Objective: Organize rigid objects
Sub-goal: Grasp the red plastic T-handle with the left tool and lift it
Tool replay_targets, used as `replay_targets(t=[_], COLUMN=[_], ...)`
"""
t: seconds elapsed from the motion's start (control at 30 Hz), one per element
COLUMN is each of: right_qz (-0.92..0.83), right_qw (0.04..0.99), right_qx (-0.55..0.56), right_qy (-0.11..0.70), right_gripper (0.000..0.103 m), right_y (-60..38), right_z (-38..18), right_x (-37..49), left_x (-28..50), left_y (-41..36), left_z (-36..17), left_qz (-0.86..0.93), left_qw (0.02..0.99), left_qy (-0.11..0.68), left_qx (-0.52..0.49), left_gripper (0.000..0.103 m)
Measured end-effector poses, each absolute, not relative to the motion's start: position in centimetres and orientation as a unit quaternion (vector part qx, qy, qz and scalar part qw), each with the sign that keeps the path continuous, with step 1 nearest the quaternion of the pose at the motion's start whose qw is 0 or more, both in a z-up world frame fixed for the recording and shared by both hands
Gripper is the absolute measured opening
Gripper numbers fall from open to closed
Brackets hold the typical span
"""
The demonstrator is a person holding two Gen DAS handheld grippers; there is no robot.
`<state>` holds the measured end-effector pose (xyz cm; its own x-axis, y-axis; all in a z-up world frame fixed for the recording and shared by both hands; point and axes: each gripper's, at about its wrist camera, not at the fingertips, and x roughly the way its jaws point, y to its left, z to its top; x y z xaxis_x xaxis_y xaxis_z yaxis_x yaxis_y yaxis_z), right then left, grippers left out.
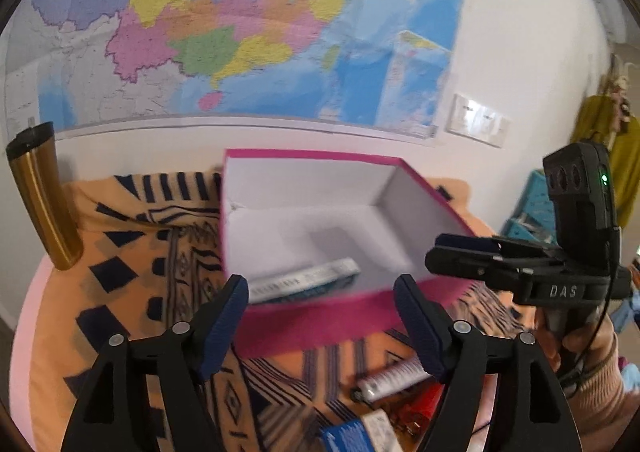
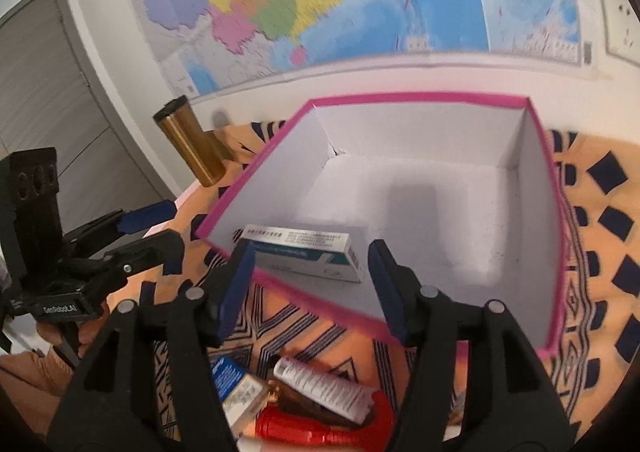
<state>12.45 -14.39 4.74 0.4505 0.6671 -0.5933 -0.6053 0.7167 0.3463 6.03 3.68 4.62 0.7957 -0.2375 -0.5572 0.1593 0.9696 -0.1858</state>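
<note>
A: Okay, both claws spread, nothing between the pads. Left claw, right claw. We see the medicine carton lying flat inside the pink box, just ahead of the right claw.

B: Handling?

A: We judge it light, stiff cardboard, crushable if squeezed hard; take it across the narrow sides. Long axis runs crosswise to the right claw, tilted slightly.

B: Leftovers?

A: White tube, red bottle and blue packet on the patterned surface below the right claw. Tube looks smooth, maybe slippery; it points diagonally.
</note>
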Motion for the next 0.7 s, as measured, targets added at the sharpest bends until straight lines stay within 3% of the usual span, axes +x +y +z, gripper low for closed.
replay_targets(t=[0.53, 0.7], right_qz=[0.317, 0.306], right_qw=[0.841, 0.835], right_qx=[0.018, 0.009], right_qy=[0.438, 0.457], right_gripper=[0.061, 0.061], right_y=[-19.2, -19.7], right_z=[-0.8, -2.3], right_x=[7.1, 6.3], left_x=[2.7, 2.8], left_y=[-1.6, -2.8], left_z=[-2.1, -3.3], left_qz=[-0.214, -0.228], left_qw=[0.883, 0.869], left_qy=[0.408, 0.432], left_qx=[-0.084, -0.080], left_gripper=[0.075, 0.067])
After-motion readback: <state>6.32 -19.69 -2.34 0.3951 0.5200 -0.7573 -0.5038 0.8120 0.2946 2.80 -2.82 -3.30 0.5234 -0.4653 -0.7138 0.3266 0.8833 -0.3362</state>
